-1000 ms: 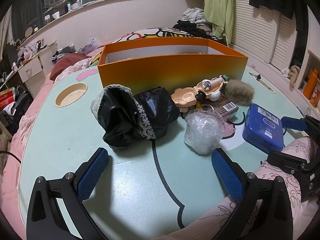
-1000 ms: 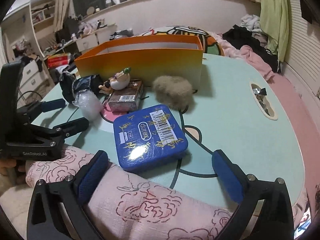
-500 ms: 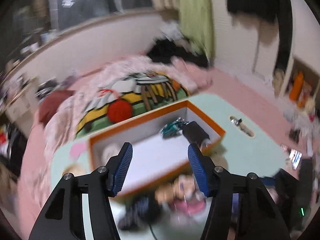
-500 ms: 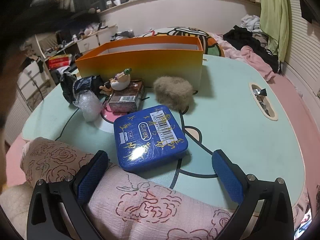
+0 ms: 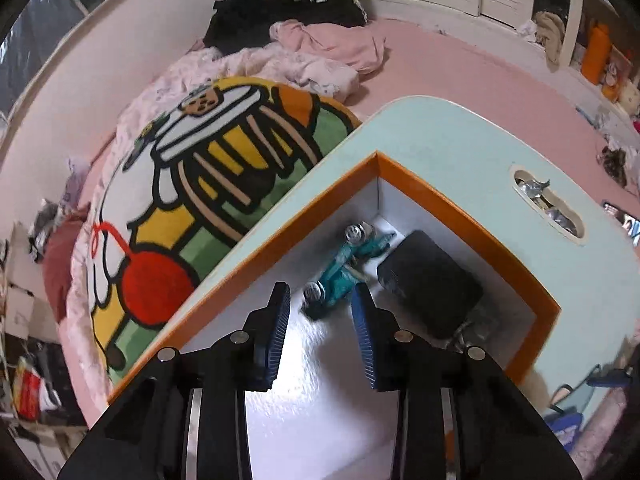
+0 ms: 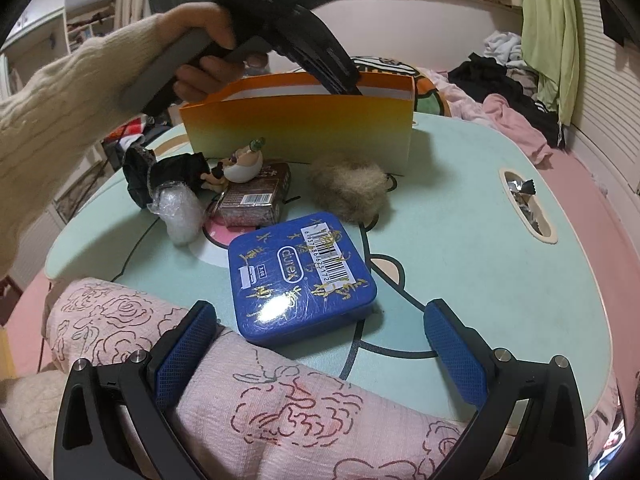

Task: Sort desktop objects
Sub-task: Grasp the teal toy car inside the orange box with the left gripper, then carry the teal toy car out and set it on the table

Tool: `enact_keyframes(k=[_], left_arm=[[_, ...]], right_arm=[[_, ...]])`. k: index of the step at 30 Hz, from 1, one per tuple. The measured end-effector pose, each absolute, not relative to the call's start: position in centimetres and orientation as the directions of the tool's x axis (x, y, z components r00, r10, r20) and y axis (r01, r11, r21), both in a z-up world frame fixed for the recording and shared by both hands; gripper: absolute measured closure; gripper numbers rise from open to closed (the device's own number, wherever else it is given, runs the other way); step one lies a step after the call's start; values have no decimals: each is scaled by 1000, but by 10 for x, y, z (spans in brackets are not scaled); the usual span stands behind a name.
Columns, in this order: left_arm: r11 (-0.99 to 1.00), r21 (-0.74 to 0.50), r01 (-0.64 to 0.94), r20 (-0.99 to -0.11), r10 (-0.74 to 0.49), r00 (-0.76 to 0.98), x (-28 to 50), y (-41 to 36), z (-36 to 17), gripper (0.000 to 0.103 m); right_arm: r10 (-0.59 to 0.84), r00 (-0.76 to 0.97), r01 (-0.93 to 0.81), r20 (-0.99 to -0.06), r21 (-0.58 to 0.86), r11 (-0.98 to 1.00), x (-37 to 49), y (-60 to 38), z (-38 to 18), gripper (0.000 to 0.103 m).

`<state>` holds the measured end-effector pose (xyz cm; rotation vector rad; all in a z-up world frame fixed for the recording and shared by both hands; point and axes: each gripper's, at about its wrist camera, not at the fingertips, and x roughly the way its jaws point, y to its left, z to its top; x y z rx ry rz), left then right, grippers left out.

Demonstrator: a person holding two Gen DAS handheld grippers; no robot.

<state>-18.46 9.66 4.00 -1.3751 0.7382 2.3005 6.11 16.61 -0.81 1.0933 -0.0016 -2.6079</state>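
My left gripper reaches down into the orange box, its jaws partly open on either side of a teal toy scooter lying on the white floor. A black pouch lies beside the scooter. In the right wrist view the left gripper's body dips into the same box. My right gripper is open and empty, low at the near table edge, just behind a blue tin.
On the mint table lie a fluffy beige ball, a brown carton, a small figurine, a bubble-wrap wad and a black lace cloth. A pink floral sleeve lies under my right gripper.
My left gripper rose from the table front, swung over the orange box and came down inside it while narrowing its jaws. My right gripper stayed put.
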Motion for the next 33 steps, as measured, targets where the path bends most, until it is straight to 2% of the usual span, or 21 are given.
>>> enact_keyframes(k=[7, 13, 15, 17, 19, 22, 25, 27, 29, 33], left_arm=[[-774, 269, -573, -881, 42, -470, -195, 111, 27, 67], [-817, 179, -548, -924, 53, -379, -194, 99, 21, 73], [-793, 229, -564, -915, 23, -403, -180, 95, 19, 73], [-803, 209, -558, -922, 29, -387, -175, 88, 19, 73], [-806, 240, -541, -916, -3, -402, -175, 86, 18, 73], [-810, 292, -508, -909, -70, -410, -182, 87, 9, 66], [-831, 286, -478, -910, -80, -406, -184, 88, 11, 71], [-837, 267, -478, -903, -43, -428, -176, 85, 18, 78], [-854, 214, -475, -887, 33, -460, -163, 78, 34, 78], [-874, 26, -485, -784, 282, -552, -97, 47, 84, 78]], right_arm=[[-291, -659, 287, -693, 126, -950, 57, 166, -8, 0], [-291, -660, 287, -693, 126, -950, 57, 166, -8, 0], [-291, -660, 287, -692, 126, -950, 58, 166, -8, 0], [-292, -660, 288, -692, 126, -949, 58, 166, -8, 0], [-295, -661, 291, -690, 127, -948, 56, 166, -8, 0], [-296, -661, 292, -690, 128, -948, 55, 166, -8, 0], [-298, -661, 292, -689, 129, -948, 54, 166, -7, 0], [-298, -660, 293, -689, 128, -947, 52, 165, -8, 0], [-298, -661, 292, -689, 129, -948, 53, 165, -7, 0], [-298, -661, 293, -689, 129, -947, 53, 166, -8, 0]])
